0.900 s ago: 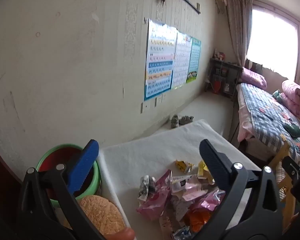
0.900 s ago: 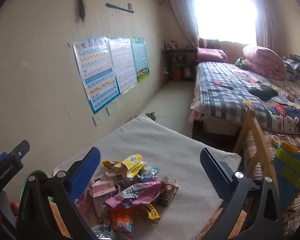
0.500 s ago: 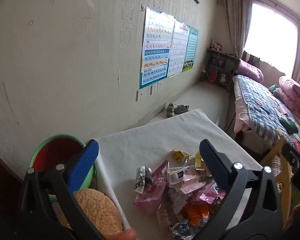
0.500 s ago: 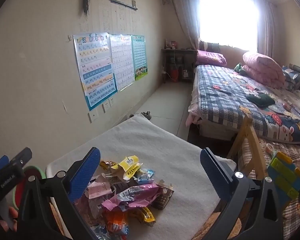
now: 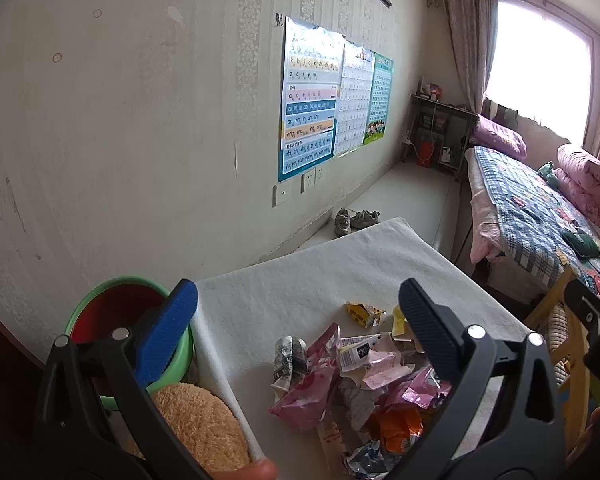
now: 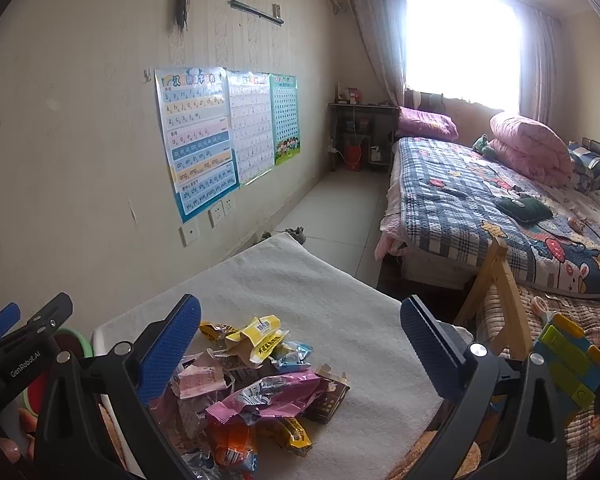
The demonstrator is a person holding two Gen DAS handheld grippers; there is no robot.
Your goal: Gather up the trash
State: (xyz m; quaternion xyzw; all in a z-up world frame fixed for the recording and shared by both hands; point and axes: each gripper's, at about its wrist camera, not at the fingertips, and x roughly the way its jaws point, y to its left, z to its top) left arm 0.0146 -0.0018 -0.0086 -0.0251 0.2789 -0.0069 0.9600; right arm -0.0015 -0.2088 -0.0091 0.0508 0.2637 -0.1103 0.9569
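The trash, a heap of crumpled snack wrappers [image 5: 360,384], lies on the near part of a table covered with a white cloth [image 5: 300,280]. The left gripper [image 5: 298,332] hangs above the heap with its jaws spread wide and nothing between them; its blue left pad stands in front of a green bin [image 5: 84,312] with a red inside, which sits beside the table's left edge, close to the wall. A tan furry cushion [image 5: 204,428] lies just below the bin, against the table edge.

The right gripper [image 6: 300,340] is also wide and empty above the same heap [image 6: 252,380]. Nothing stands between either gripper and the wrappers.

In the right view a yellow wrapper [image 6: 260,336] tops the far side of the heap, a long pink one [image 6: 268,396] crosses the middle, and an orange one [image 6: 232,446] lies nearest. The left view shows a pink pouch [image 5: 308,392] on the heap's left side.

The right view alone shows a wooden chair frame [image 6: 496,292] and a stack of coloured plastic blocks [image 6: 568,360] at the right, between table and bed [image 6: 480,208]. It catches only a sliver of the bin [image 6: 82,344], behind the left gripper's body. The left view alone shows a pair of shoes [image 5: 356,220] on the floor beyond the table's far end. 3 wall charts [image 6: 228,136] hang in both views.
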